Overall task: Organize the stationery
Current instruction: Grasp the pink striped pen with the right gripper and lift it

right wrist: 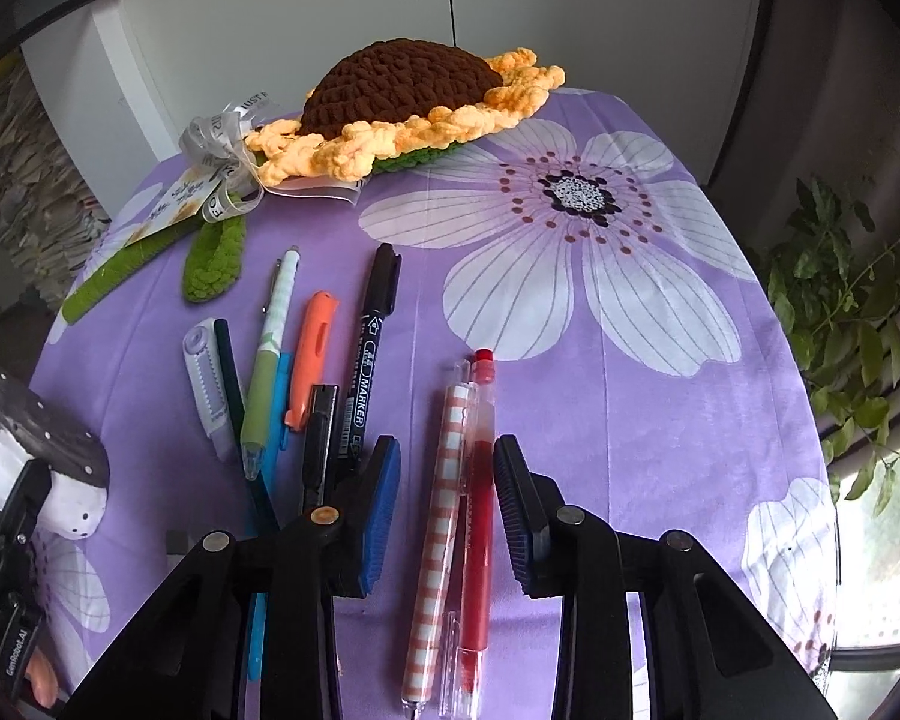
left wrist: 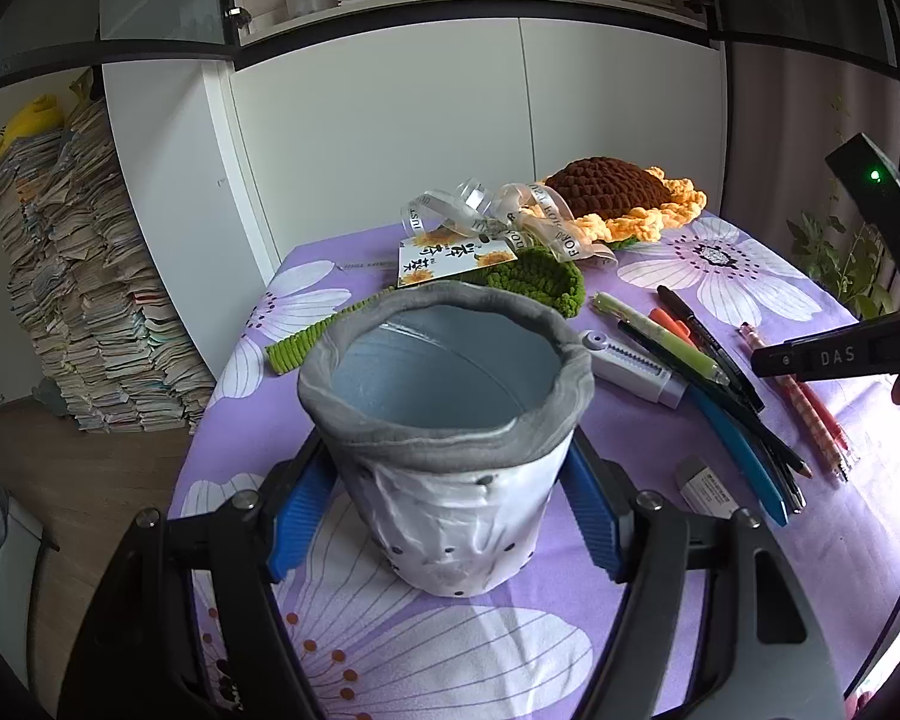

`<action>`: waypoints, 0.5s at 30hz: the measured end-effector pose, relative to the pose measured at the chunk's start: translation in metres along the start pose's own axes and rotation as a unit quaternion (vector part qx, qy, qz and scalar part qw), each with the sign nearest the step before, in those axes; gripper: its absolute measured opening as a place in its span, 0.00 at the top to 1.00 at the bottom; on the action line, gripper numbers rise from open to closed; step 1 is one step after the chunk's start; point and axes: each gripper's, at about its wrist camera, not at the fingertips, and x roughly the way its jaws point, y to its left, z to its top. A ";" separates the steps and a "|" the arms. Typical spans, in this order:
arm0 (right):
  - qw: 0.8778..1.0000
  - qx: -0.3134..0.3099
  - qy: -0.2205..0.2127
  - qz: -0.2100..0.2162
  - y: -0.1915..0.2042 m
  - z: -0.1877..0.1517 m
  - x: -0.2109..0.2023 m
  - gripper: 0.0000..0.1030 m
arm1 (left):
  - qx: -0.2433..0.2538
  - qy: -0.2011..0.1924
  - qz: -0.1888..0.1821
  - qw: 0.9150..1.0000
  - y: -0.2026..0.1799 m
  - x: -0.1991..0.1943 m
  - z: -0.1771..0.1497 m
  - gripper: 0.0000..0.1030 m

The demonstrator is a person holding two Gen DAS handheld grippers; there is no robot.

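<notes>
Blue-padded, our left gripper point(left wrist: 447, 516) is clenched on the white-and-grey fabric pen cup point(left wrist: 444, 420), which stands on the purple flowered tablecloth point(right wrist: 660, 420). Our right gripper point(right wrist: 447, 516) is released around the checked pen point(right wrist: 441, 516) and red pen point(right wrist: 479, 516), pads apart from them. White cupboards point(left wrist: 390, 120) stand far behind.
</notes>
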 end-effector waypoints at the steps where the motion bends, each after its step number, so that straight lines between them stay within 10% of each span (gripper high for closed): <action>1: 1.000 0.000 0.003 0.002 0.000 0.000 0.002 0.68 | -0.002 0.001 -0.001 1.000 0.001 0.000 0.000 0.31; 15: 1.000 -0.016 0.002 -0.019 0.002 -0.001 -0.003 0.69 | 0.001 0.002 -0.003 1.000 -0.001 0.002 0.001 0.31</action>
